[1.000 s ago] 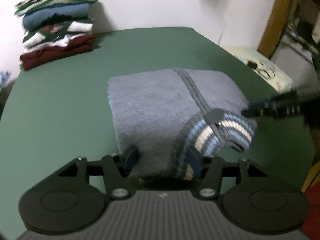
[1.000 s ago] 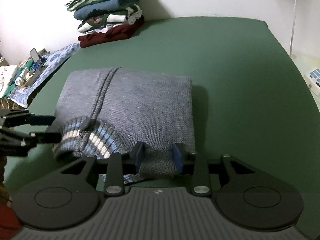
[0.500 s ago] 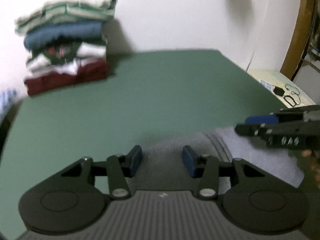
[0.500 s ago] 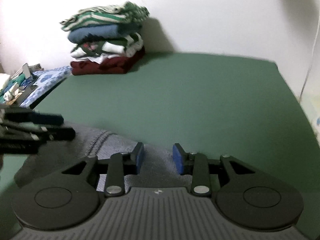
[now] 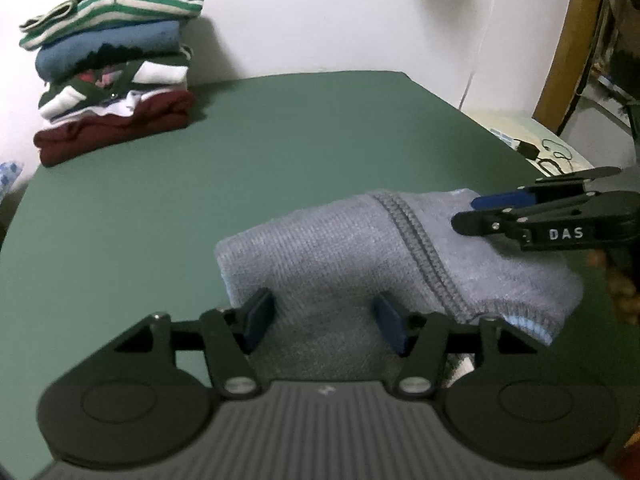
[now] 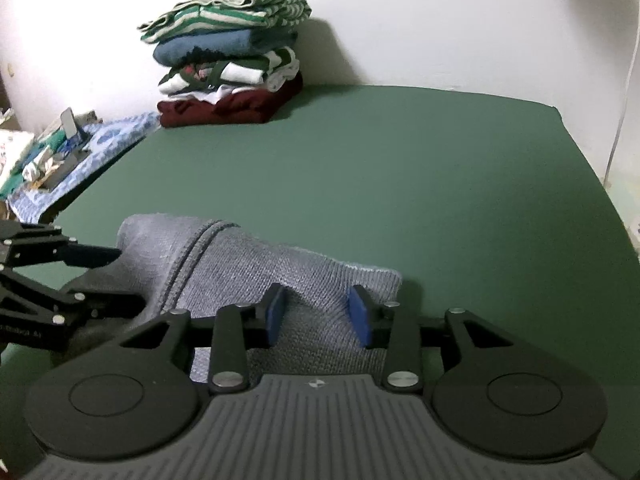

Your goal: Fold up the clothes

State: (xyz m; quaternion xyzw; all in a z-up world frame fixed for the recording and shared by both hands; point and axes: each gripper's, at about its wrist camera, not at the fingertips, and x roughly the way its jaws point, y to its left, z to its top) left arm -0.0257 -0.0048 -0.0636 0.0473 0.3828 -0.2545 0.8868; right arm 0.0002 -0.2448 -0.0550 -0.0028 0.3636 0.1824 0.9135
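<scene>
A folded grey-blue knit sweater (image 5: 340, 256) (image 6: 248, 264) lies at the near side of the green table (image 5: 280, 140) (image 6: 400, 180). A striped edge peeks out under its near right corner. My left gripper (image 5: 325, 320) (image 6: 132, 280) straddles the sweater's near left part. Its jaws are opening and the fabric lies slack between the pads. My right gripper (image 6: 316, 312) (image 5: 464, 213) is at the near right part. A raised ridge of knit is still pinched between its pads, and its jaws are beginning to open.
A stack of folded clothes (image 5: 116, 80) (image 6: 228, 64) stands at the far left corner against the white wall. A patterned cloth with clutter (image 6: 60, 148) lies beyond the table's left edge. A side surface with a cable (image 5: 532, 148) and a wooden frame (image 5: 568, 40) are to the right.
The striped sleeve that lay on top a second ago is now tucked under the sweater. Both views swung up, then settled. My left jaws stand wider than half a second ago.
</scene>
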